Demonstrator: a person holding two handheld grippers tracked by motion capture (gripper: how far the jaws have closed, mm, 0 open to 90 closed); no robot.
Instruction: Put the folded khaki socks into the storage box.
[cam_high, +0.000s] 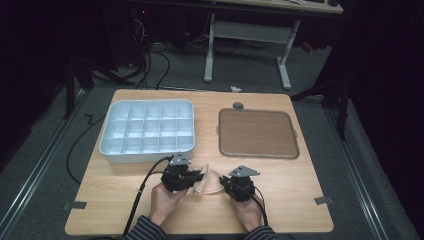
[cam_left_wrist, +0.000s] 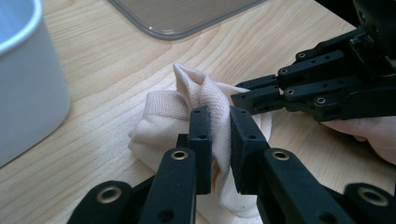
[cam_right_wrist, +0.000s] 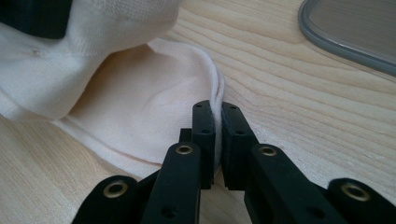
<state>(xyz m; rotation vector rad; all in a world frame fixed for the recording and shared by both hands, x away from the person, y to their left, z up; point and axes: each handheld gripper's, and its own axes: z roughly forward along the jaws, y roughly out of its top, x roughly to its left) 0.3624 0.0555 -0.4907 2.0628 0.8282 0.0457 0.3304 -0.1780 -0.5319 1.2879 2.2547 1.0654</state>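
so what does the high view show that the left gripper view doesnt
The high view alone takes in the whole white divided tray, the full brown lid, both hands and striped sleeves, and the desk frame beyond the table. The left gripper view alone shows, close up, the left gripper pinching a bunched fold of the cream sock, with the right gripper biting its far edge. Both take in the sock, both grippers, the wooden table, part of the tray and part of the lid.

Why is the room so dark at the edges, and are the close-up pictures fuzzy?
High view: light falls on the table; the floor around is dark. Left gripper view: the cloth is sharp, the near tool parts soft. Right gripper view: the cloth close up looks a bit blurred, the wood grain clear.
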